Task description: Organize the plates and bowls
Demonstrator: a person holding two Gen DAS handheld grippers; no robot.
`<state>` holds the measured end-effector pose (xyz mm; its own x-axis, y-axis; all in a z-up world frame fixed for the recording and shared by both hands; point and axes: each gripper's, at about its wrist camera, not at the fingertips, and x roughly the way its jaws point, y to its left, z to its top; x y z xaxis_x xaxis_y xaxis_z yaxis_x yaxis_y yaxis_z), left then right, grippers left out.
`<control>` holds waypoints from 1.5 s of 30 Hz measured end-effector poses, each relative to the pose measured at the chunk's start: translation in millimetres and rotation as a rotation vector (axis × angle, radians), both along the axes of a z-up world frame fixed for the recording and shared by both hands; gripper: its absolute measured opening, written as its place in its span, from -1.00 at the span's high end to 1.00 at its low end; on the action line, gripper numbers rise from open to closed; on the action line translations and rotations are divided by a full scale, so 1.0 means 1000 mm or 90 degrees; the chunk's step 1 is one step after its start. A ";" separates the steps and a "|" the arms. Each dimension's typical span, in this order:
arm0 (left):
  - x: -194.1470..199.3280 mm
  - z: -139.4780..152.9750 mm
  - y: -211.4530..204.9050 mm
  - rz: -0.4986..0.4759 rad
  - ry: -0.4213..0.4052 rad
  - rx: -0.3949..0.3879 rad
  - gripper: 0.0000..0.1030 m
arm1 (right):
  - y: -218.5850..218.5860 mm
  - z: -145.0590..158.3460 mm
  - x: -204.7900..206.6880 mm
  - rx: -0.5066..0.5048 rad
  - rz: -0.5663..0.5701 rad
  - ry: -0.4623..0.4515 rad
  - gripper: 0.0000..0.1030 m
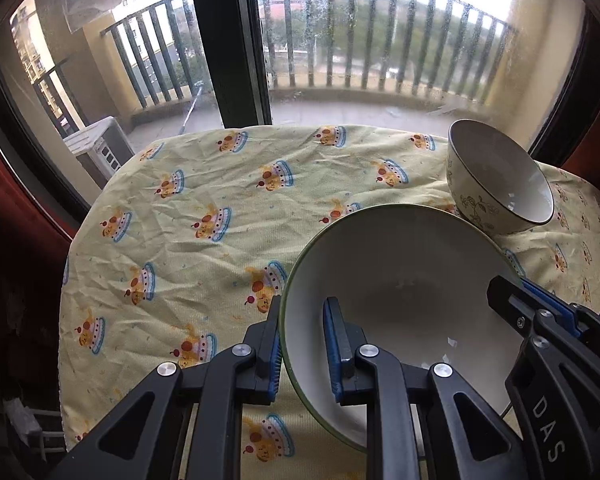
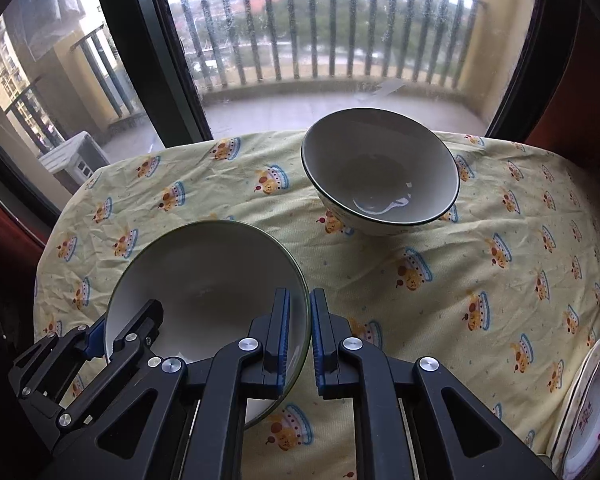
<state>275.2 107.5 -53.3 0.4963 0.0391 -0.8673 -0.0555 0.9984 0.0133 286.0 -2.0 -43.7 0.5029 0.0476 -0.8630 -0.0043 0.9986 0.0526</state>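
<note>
A white bowl with a thin green rim is held between both grippers over the tablecloth. My left gripper is shut on its left rim, one finger inside and one outside. My right gripper is shut on the opposite rim in the same way. Each gripper shows in the other's view: the right gripper at the bowl's right side, the left gripper at its left. A second bowl, dark-rimmed with a leaf pattern outside, stands empty farther back on the table.
The round table wears a wrinkled yellow cloth printed with cakes. A white plate with a purple flower pattern lies at the table's near right edge. Behind the table is a window onto a railed balcony.
</note>
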 end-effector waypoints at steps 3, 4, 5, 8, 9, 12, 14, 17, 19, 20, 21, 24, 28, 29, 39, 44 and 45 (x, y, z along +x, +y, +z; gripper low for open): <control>-0.012 0.002 -0.008 -0.006 0.003 -0.003 0.68 | -0.008 0.002 -0.014 0.002 -0.006 0.004 0.73; -0.016 0.003 -0.010 -0.007 0.004 -0.005 0.68 | -0.011 0.003 -0.019 0.002 -0.008 0.005 0.73; -0.018 0.004 -0.012 -0.008 0.006 -0.007 0.68 | -0.013 0.005 -0.023 0.000 -0.008 0.003 0.73; -0.027 0.008 -0.018 -0.006 0.002 -0.014 0.68 | -0.019 0.011 -0.033 0.002 -0.008 -0.003 0.73; -0.029 0.009 -0.021 -0.004 0.003 -0.013 0.68 | -0.022 0.012 -0.036 0.004 -0.009 -0.004 0.73; -0.037 0.015 -0.028 0.000 0.003 -0.011 0.68 | -0.030 0.018 -0.043 0.011 -0.009 -0.004 0.73; -0.042 0.020 -0.033 0.005 0.001 -0.006 0.68 | -0.035 0.022 -0.049 0.011 -0.003 -0.006 0.73; -0.050 0.024 -0.040 0.014 0.001 -0.003 0.68 | -0.042 0.027 -0.055 0.012 0.011 -0.009 0.74; -0.053 0.027 -0.045 0.022 0.003 -0.002 0.68 | -0.049 0.031 -0.059 0.013 0.018 -0.012 0.73; -0.056 0.029 -0.049 0.027 0.002 0.000 0.68 | -0.052 0.032 -0.060 0.017 0.020 -0.012 0.73; -0.059 0.032 -0.053 0.030 0.001 0.002 0.68 | -0.056 0.033 -0.061 0.021 0.022 -0.011 0.73; -0.066 0.039 -0.065 0.038 -0.005 0.004 0.68 | -0.067 0.039 -0.066 0.022 0.034 -0.011 0.73; -0.074 0.046 -0.081 0.047 -0.011 0.001 0.68 | -0.084 0.049 -0.074 0.022 0.045 -0.018 0.73; -0.076 0.048 -0.086 0.047 -0.013 0.000 0.68 | -0.089 0.051 -0.076 0.022 0.046 -0.019 0.73; -0.096 0.062 -0.132 0.055 -0.029 -0.008 0.68 | -0.138 0.067 -0.096 0.023 0.054 -0.033 0.74; -0.107 0.065 -0.149 0.067 -0.034 -0.011 0.68 | -0.159 0.071 -0.107 0.028 0.063 -0.036 0.74; -0.110 0.066 -0.153 0.070 -0.035 -0.012 0.68 | -0.162 0.071 -0.109 0.029 0.066 -0.036 0.74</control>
